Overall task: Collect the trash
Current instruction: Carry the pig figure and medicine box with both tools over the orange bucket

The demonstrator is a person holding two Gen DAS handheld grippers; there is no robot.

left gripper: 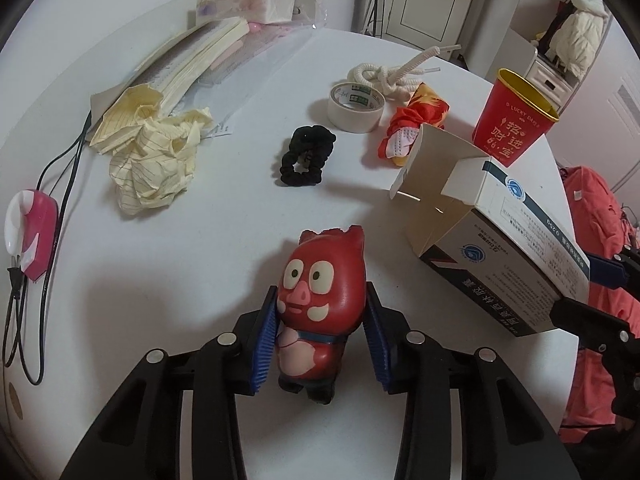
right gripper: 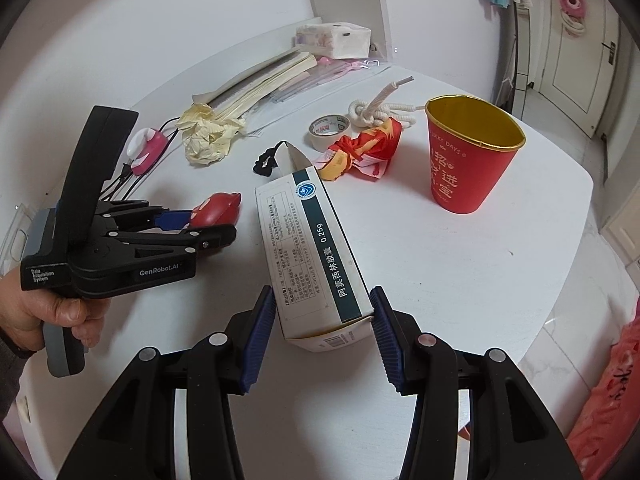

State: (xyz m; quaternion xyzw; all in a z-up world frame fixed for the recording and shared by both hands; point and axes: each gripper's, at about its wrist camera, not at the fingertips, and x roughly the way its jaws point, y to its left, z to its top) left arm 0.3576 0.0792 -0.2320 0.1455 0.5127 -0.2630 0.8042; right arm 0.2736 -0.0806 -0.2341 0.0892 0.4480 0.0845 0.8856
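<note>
A red pig toy (left gripper: 320, 280) stands on the white table (left gripper: 180, 264), and my left gripper (left gripper: 322, 288) is shut on it, a blue pad against each side. The right wrist view shows that gripper (right gripper: 212, 226) from the side, in a person's hand, with the toy (right gripper: 218, 208) between its fingers. My right gripper (right gripper: 320, 292) is shut on a white and teal medicine box (right gripper: 312, 256), holding it by its near end. In the left wrist view the box (left gripper: 500, 240) is tilted, its far flaps open and empty inside. Crumpled yellow lined paper (left gripper: 152, 160) lies at the left.
A red paper cup (right gripper: 468, 160) stands upright near the table's right edge. A tape roll (left gripper: 356, 108), black scrunchie (left gripper: 304, 156), red-orange wrapper (left gripper: 416, 120) and white rope (left gripper: 384, 76) lie mid-table. Notebooks (left gripper: 192, 52), a tissue pack (left gripper: 248, 2) and a pink corded device (left gripper: 32, 232) line the left.
</note>
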